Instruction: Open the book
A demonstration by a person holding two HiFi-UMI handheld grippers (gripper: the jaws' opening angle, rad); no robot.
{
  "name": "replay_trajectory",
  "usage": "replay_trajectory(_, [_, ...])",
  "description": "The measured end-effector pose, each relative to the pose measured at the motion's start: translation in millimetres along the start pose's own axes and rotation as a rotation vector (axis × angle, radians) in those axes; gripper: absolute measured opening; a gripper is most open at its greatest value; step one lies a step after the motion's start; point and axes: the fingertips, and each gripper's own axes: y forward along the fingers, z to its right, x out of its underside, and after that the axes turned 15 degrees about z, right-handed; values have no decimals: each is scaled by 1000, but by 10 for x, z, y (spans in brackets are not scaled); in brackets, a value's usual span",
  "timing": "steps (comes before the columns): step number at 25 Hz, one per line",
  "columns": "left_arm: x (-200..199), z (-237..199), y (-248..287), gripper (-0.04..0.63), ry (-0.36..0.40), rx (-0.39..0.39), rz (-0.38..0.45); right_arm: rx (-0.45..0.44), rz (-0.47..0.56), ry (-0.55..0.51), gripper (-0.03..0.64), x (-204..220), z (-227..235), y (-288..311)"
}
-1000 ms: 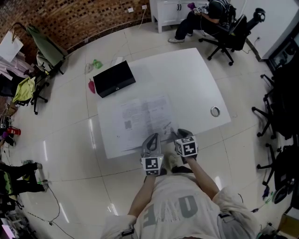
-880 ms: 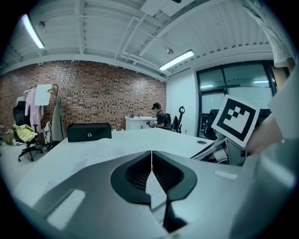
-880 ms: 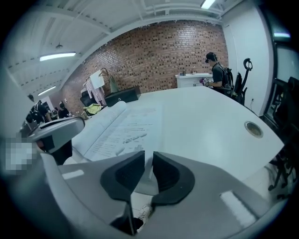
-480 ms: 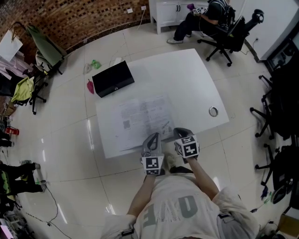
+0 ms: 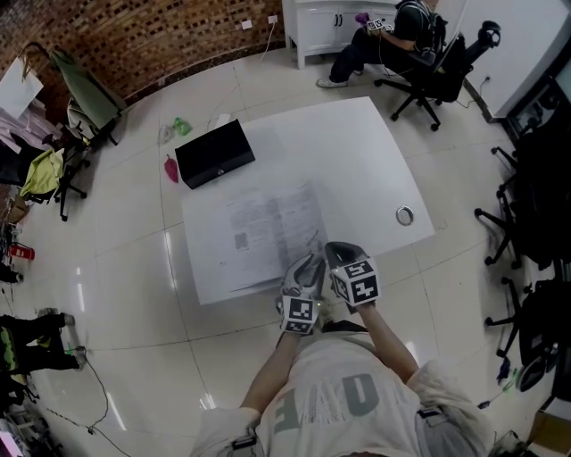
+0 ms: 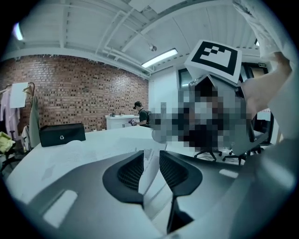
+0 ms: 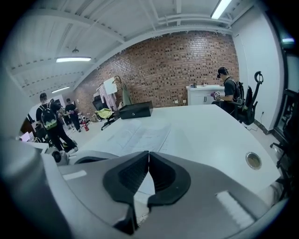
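Note:
The book [image 5: 268, 228] lies open and flat on the white table [image 5: 357, 152], near its front edge. My right gripper [image 5: 332, 253] is over the book's near right corner, shut on a thin white page [image 7: 144, 186] that it holds raised off the stack. My left gripper [image 5: 312, 263] is close beside it. Its jaws have just been opening and stand apart, and the raised page [image 6: 148, 179] runs edge-on between them without the pads pressing it. The left gripper view shows my right gripper's marker cube [image 6: 215, 56] up close.
A black box [image 5: 214, 152] sits at the table's far left corner. A round metal grommet [image 5: 404, 215] is set in the tabletop at the right. Office chairs and a seated person [image 5: 401, 27] are beyond the table. People stand far left in the right gripper view.
My left gripper has slid right, close against the right one, and its jaws have spread. The right gripper has shut and risen slightly at the book's corner.

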Motion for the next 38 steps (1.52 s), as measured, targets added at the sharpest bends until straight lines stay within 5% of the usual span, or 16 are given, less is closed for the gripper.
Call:
replay_trajectory(9, [-119,-6,-10,126,-17,2,31,-44,39,13,9,-173,-129,53])
replay_trajectory(18, [-155,-162,24,70,137,-72,-25,-90,83,45,20,-319,-242,58])
replay_trajectory(24, [-329,-415,-47,37,82,-184,30,-61,229,57,6,-577,-140,-10])
replay_trajectory(28, [-470,-619,-192,37,33,-279,84,-55,71,78,5,-9,-24,157])
replay_trajectory(33, [-577,-848,-451,38,32,-374,128,-66,-146,-20,5,741,-74,329])
replay_trajectory(38, [-610,-1093,-779,38,30,-479,142,-56,-176,-83,5,851,-81,366])
